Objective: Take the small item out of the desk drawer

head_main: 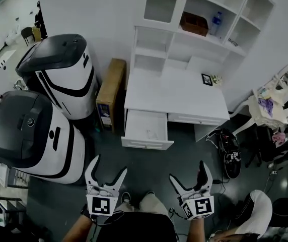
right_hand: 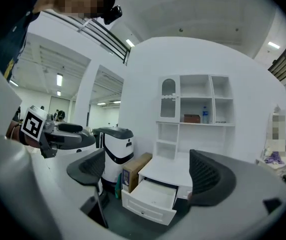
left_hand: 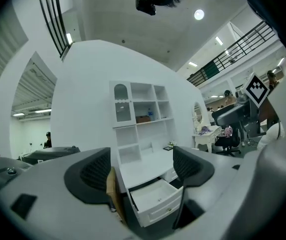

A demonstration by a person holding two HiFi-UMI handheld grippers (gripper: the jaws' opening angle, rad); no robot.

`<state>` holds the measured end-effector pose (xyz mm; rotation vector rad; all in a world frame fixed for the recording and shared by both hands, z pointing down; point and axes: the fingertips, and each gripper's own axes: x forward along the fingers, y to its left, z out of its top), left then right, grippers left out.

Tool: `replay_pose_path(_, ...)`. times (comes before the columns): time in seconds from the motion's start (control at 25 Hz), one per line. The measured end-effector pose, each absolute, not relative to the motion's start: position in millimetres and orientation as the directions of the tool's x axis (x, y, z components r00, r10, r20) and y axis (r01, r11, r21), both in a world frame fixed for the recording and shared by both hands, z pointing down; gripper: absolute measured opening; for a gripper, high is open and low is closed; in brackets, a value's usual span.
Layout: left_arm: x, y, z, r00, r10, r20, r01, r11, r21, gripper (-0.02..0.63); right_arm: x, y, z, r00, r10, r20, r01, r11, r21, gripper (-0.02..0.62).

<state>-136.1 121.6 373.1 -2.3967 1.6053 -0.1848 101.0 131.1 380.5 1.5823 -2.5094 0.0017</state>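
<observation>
Small item [head_main: 151, 133], a faint pale speck, lies inside the open drawer [head_main: 147, 144] at the front left corner of the desk [head_main: 174, 100]. We hold the left gripper [head_main: 110, 165] and right gripper [head_main: 187, 170] well apart from it, both spread wide and empty.

A white desk [head_main: 169, 97] stands on the dark floor [head_main: 149, 170] straight ahead of the left gripper [head_main: 110, 165] and the right gripper [head_main: 187, 171]. Its left drawer [head_main: 147, 144] is pulled out toward them. A small dark frame [head_main: 207, 79] lies on the desktop, far and to the right. Beyond it, a brown box [head_main: 193, 23] and a bottle [head_main: 215, 23] sit on a shelf. A cardboard carton [head_main: 110, 92] stands on the floor ahead and left, against the desk.
</observation>
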Motion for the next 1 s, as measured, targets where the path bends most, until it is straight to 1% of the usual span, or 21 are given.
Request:
replay_pose_path(0.12, -138, 85, 391, 0.363, -0.932, 0.006, -0.907, -0.355, -0.226, 0.393, 94, 87, 393, -0.441, -0.880, 0.176, -0.885, 0.459, 0.080, 0.515)
replay_pose_path(0.36, -129, -8, 424, 0.338, -0.939, 0.069, -0.917, -0.345, -0.202, 0.393, 78, -25, 420, -0.512, -0.834, 0.204, -0.845, 0.532, 0.056, 0.499)
replay_pose_path(0.48, -118, -68, 437, 0.308, -0.946, 0.105, -0.923, -0.324, -0.206, 0.393, 75, -92, 440, -0.576, -0.788, 0.218, -0.812, 0.582, -0.044, 0.476)
replay_pose_path(0.52, -113, -89, 443, 0.291, -0.949, 0.117, -0.932, -0.309, -0.191, 0.393, 73, -114, 447, -0.602, -0.765, 0.227, -0.795, 0.600, -0.085, 0.462)
replay_pose_path(0.56, -108, -109, 449, 0.272, -0.954, 0.126, -0.942, -0.291, -0.166, 0.393, 72, -135, 455, -0.624, -0.743, 0.241, -0.779, 0.616, -0.115, 0.462)
replay_pose_path(0.64, -99, -144, 459, 0.239, -0.958, 0.160, -0.958, -0.259, -0.124, 0.393, 72, -173, 474, -0.647, -0.709, 0.281, -0.759, 0.633, -0.150, 0.460)
replay_pose_path(0.88, -72, -211, 498, 0.172, -0.916, 0.362, -0.965, -0.230, -0.125, 0.393, 87, -269, 570, -0.651, -0.602, 0.462, -0.749, 0.609, -0.261, 0.449)
replay_pose_path(1.0, -70, -234, 518, 0.132, -0.908, 0.397, -0.976, -0.190, -0.111, 0.393, 85, -303, 637, -0.624, -0.532, 0.572, -0.757, 0.593, -0.274, 0.449)
